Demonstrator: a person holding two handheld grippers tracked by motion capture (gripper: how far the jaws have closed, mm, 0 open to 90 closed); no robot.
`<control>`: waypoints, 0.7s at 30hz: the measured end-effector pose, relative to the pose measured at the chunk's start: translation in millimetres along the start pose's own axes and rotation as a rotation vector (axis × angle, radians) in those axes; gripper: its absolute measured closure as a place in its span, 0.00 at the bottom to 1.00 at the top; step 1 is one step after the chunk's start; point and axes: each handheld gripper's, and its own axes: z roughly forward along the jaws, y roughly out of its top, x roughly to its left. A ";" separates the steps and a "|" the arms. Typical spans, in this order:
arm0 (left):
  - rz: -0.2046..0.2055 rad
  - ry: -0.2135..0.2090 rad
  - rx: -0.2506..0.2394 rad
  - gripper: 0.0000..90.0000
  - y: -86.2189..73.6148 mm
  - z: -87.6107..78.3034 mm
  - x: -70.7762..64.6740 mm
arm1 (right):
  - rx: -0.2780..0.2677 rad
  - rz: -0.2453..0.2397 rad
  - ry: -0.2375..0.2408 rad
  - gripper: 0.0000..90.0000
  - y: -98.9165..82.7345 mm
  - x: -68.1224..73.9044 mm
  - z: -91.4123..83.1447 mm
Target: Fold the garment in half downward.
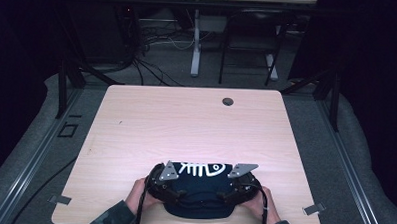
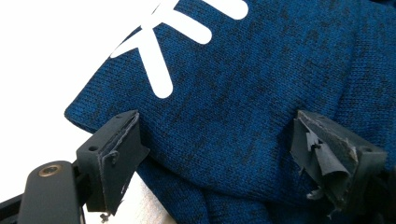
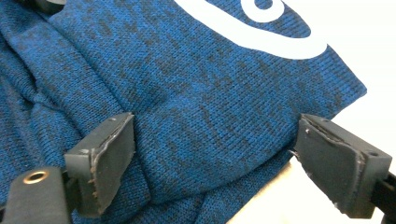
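A dark blue knit garment (image 1: 198, 194) with a white fish-skeleton print (image 1: 203, 169) lies folded at the near edge of the wooden table (image 1: 186, 121). My left gripper (image 1: 170, 187) sits at its left end and my right gripper (image 1: 236, 188) at its right end, each held by a hand. In the left gripper view the garment (image 2: 243, 107) spreads under the left gripper (image 2: 224, 158), whose jaws stand wide apart and off the cloth. In the right gripper view the right gripper (image 3: 222, 161) is likewise open over the garment (image 3: 196, 93), near its folded corner.
A round cable hole (image 1: 228, 101) sits near the table's far edge. Small metal brackets (image 1: 59, 199) (image 1: 314, 208) mark the front corners. Beyond the table stand a desk leg (image 1: 196, 47), a dark chair frame (image 1: 249, 43) and loose cables (image 1: 154, 40) on the floor.
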 end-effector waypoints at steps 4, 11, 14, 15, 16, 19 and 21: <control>-0.010 -0.007 -0.004 0.18 -0.5 0.2 0.8 | 0.006 0.003 0.007 0.14 0.2 -1.1 0.1; -0.019 -0.002 -0.027 0.10 1.0 -2.5 3.0 | -0.017 -0.015 0.018 0.12 1.0 -0.5 -4.2; -0.026 0.008 -0.045 0.04 2.1 -7.5 4.4 | -0.033 -0.016 0.014 0.08 2.4 -0.6 -10.6; -0.027 0.013 -0.051 0.03 2.3 -9.3 5.4 | -0.048 -0.011 0.008 0.07 2.6 -0.7 -12.9; -0.028 0.021 -0.053 0.03 2.4 -10.9 6.4 | -0.054 -0.007 0.008 0.06 2.8 -1.5 -16.7; -0.037 0.036 -0.065 0.02 1.9 -16.1 10.3 | -0.094 0.012 -0.016 0.05 1.8 -4.2 -26.2; -0.044 0.052 -0.074 0.02 1.1 -19.1 13.3 | -0.109 0.024 -0.021 0.05 0.7 -7.7 -32.9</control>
